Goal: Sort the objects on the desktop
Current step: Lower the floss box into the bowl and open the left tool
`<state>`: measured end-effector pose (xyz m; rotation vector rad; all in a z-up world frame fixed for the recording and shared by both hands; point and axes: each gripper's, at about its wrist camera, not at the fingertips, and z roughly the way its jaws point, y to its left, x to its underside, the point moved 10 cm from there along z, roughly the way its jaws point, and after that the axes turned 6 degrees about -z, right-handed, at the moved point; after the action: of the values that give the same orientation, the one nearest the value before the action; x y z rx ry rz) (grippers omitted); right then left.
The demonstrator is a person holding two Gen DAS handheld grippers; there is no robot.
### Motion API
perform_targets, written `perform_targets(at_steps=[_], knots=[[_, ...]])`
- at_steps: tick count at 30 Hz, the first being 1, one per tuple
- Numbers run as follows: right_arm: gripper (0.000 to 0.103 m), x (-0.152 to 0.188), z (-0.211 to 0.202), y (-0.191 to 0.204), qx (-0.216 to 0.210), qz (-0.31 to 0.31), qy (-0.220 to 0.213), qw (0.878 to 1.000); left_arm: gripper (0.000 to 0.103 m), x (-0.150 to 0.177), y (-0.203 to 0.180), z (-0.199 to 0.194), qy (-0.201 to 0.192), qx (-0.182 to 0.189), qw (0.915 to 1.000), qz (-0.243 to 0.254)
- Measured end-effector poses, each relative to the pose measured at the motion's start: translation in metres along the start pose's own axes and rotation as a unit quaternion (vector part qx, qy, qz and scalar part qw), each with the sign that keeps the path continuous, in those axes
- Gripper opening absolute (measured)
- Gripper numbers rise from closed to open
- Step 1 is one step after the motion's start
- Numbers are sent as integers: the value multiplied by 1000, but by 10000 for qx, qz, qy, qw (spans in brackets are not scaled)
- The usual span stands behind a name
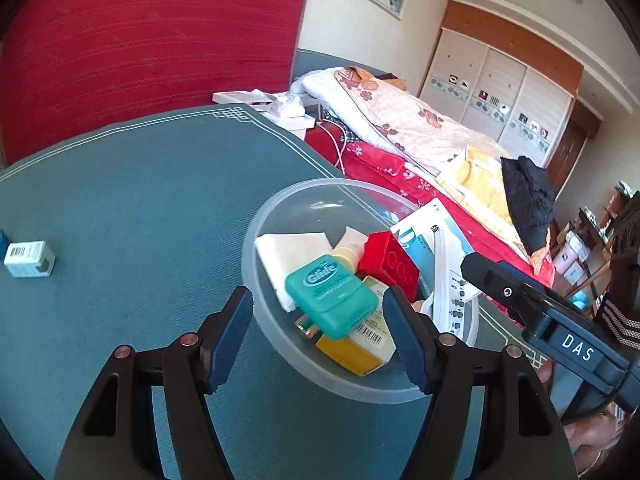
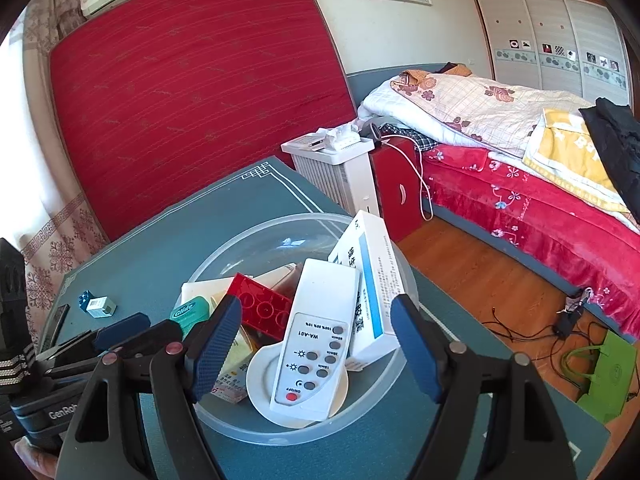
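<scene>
A clear plastic bowl (image 1: 256, 240) (image 2: 240, 240) on the green tablecloth holds a pile of items. On top lies a teal Glide floss box (image 1: 332, 296) (image 2: 190, 314), beside a red toy brick (image 1: 390, 264) (image 2: 262, 308), a white remote (image 2: 316, 356), a white-and-blue carton (image 2: 372, 280) and a yellow-white box (image 1: 360, 344). My left gripper (image 1: 317, 298) hangs open over the bowl's near side; the floss box lies between its fingers, untouched by the pads. My right gripper (image 2: 316, 308) is open above the remote and brick, holding nothing.
A small white box (image 1: 28, 259) (image 2: 100, 306) and a blue block (image 2: 85, 300) sit on the table to the left, near a dark phone (image 2: 56, 324). Past the table's right edge are a white heater (image 2: 340, 172), a bed (image 2: 520, 184) and a green bag (image 2: 604, 376) on the floor.
</scene>
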<state>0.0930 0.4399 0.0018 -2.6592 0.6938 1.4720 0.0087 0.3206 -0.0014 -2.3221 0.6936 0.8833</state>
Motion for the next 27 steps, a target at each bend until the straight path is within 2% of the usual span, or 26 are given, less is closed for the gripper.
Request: perform_targets(at_steps=[12,17,22,27], knots=[[80,4,-4,11,-72,-121,-4,9999,71,4,34,10,58,-480,9983,-316],[80,4,-7,8,-45,-103,-22,9999,71,3,35,20,74,-777,9968,-154],[80,3,-10,5,-22,-74,-39,10000,71,4,30,15,10,-805,9967,84],[80,2,-10,13,-51,-151,-46,9999,71,2,31,6,-71,-806,9967,115]])
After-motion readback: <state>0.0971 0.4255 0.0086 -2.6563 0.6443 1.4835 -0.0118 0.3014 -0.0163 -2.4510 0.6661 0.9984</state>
